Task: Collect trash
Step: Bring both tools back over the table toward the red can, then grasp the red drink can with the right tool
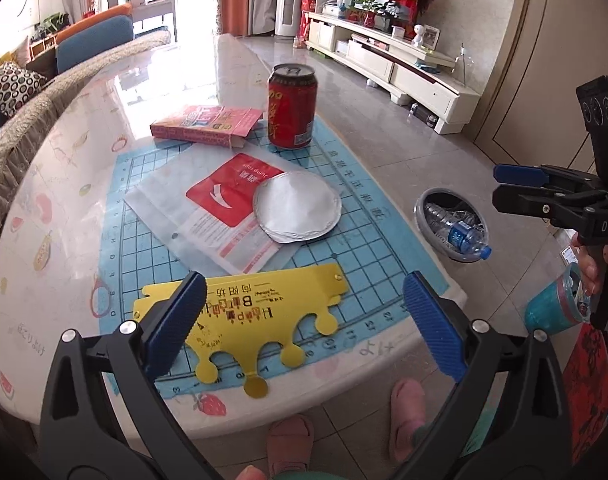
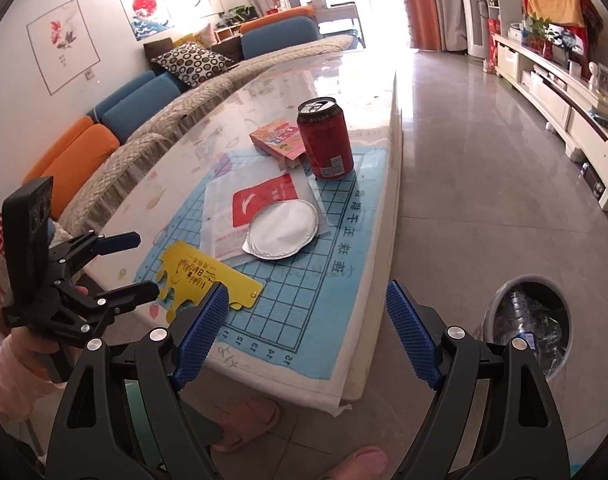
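Observation:
On the blue grid mat (image 1: pixel 343 240) lie a yellow paper crown (image 1: pixel 248 312), a white plastic bag with a red label (image 1: pixel 220 212), a round foil lid (image 1: pixel 298 206), a red can (image 1: pixel 292 106) and a pink box (image 1: pixel 208 124). My left gripper (image 1: pixel 304 320) is open and empty, just above the crown at the table's near edge. My right gripper (image 2: pixel 307 332) is open and empty, over the table's near corner. The grey bin (image 2: pixel 531 324) on the floor holds crushed plastic bottles; it also shows in the left wrist view (image 1: pixel 451 224).
The table (image 2: pixel 343 76) runs away from me, with a sofa (image 2: pixel 136 108) along its left. A TV cabinet (image 2: pixel 563 92) lines the right wall across bare floor. My slippered feet (image 1: pixel 407 416) stand at the table's near edge.

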A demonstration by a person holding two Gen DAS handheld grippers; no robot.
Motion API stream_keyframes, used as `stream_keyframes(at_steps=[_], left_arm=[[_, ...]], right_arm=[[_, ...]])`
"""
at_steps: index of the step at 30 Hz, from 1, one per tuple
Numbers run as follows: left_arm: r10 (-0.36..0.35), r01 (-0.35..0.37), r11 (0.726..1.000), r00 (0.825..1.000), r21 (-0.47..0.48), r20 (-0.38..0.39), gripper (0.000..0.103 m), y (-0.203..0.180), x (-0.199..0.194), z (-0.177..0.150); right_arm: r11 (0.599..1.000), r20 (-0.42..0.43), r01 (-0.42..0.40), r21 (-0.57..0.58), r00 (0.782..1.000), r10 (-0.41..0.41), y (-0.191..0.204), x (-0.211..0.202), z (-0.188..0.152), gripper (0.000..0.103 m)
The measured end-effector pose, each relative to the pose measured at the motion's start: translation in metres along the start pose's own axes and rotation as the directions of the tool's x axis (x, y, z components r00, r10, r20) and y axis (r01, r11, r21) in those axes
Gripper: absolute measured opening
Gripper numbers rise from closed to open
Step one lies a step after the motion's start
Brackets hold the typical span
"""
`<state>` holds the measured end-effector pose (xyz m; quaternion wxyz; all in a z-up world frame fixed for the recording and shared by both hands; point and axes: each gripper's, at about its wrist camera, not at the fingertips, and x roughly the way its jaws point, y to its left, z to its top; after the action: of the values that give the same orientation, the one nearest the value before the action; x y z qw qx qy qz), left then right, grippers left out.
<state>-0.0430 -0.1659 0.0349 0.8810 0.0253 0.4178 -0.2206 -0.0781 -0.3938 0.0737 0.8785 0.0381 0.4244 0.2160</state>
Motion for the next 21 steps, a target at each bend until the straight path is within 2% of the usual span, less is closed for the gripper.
stream_keyframes(at_steps=[6, 10, 17, 19, 21], left_arm=[[-0.002, -0.002, 0.999, 0.998, -0.054, -0.069, 0.096, 0.033, 0.048, 0.020], [0.016, -0.020, 0.999, 0.995, -0.038, -0.099, 0.096, 0.044, 0.080, 0.034], [-0.012, 0.008, 1.000, 0.990, -0.026, -0.139, 0.096, 0.052, 0.125, 0.058], [0.001, -0.004, 1.000, 0.989, -0.016, -0.148, 0.096, 0.052, 0.134, 0.063], [-0.018, 0.011, 0.999, 0.983, -0.036, -0.183, 0.096, 0.056, 0.144, 0.066]], right_arm=[[0.997, -0.031, -0.033, -0.072, 0.999, 0.030, -0.001, 0.061, 0.036, 0.086], [0.995, -0.043, -0.036, -0.091, 0.999, 0.032, -0.009, 0.107, 0.067, 0.087], [0.980, -0.024, -0.042, -0.196, 0.999, 0.038, -0.029, 0.181, 0.118, 0.089], [0.973, -0.030, -0.070, -0.220, 0.997, 0.065, -0.035, 0.199, 0.133, 0.089], [0.972, -0.038, -0.142, -0.187, 0.990, 0.137, -0.042, 0.209, 0.147, 0.089]])
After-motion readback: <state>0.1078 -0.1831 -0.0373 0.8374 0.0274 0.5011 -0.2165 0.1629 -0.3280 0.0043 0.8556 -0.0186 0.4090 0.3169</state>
